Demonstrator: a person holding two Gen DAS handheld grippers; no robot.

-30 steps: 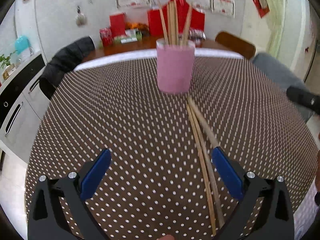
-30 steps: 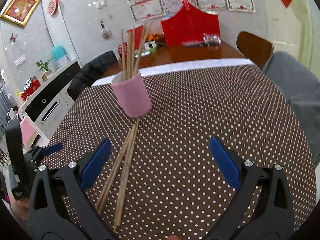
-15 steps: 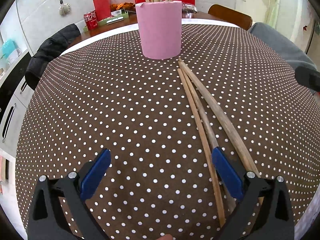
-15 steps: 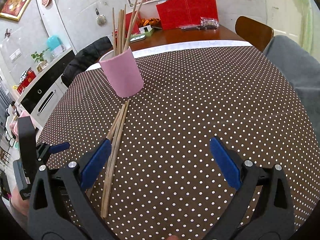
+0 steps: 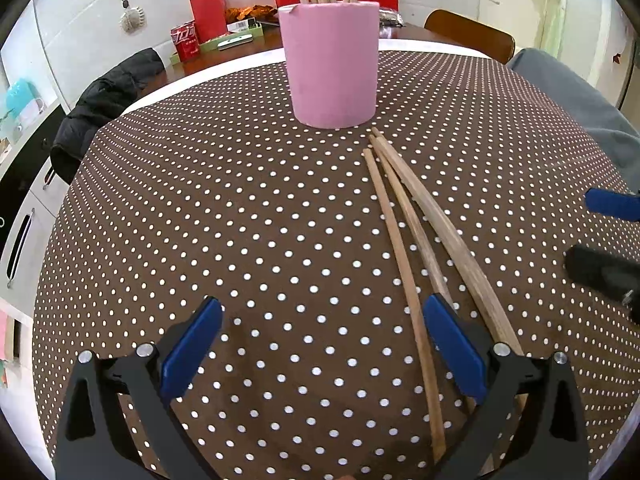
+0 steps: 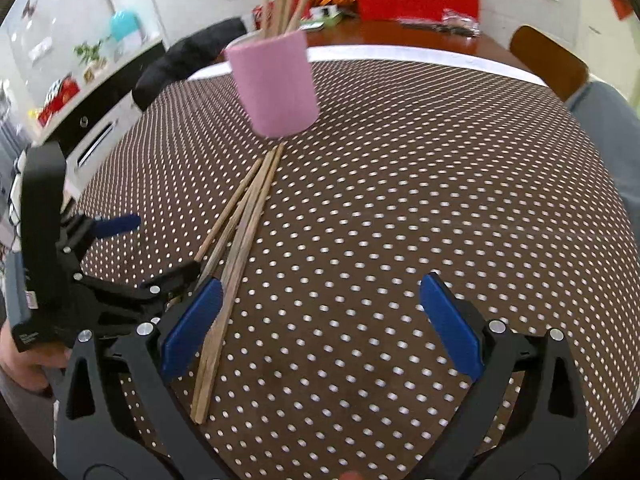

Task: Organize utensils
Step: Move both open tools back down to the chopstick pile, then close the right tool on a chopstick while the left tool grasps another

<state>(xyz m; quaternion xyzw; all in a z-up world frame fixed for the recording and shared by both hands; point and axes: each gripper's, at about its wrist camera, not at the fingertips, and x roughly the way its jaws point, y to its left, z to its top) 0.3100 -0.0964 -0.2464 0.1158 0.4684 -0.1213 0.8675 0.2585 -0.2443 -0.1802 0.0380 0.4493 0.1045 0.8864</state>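
Observation:
A pink cup [image 5: 332,64] holding several wooden chopsticks stands on the brown dotted tablecloth [image 5: 240,220]; it also shows in the right wrist view [image 6: 276,88]. Three loose chopsticks [image 5: 412,240] lie in front of the cup, running toward me; they show in the right wrist view too [image 6: 240,240]. My left gripper [image 5: 320,340] is open and empty, low over the cloth, its right finger over the chopsticks. My right gripper [image 6: 316,320] is open and empty, with the chopsticks by its left finger.
The left gripper's body [image 6: 80,272] sits close at the right gripper's left. A black jacket [image 5: 104,100] hangs on a chair behind the table. A wooden table [image 5: 240,40] with red boxes stands further back. A grey seat [image 5: 572,96] is at the right.
Both grippers have moved forward and lower toward the cup and the loose chopsticks. The right gripper has swung closer to the left one. Both stay open.

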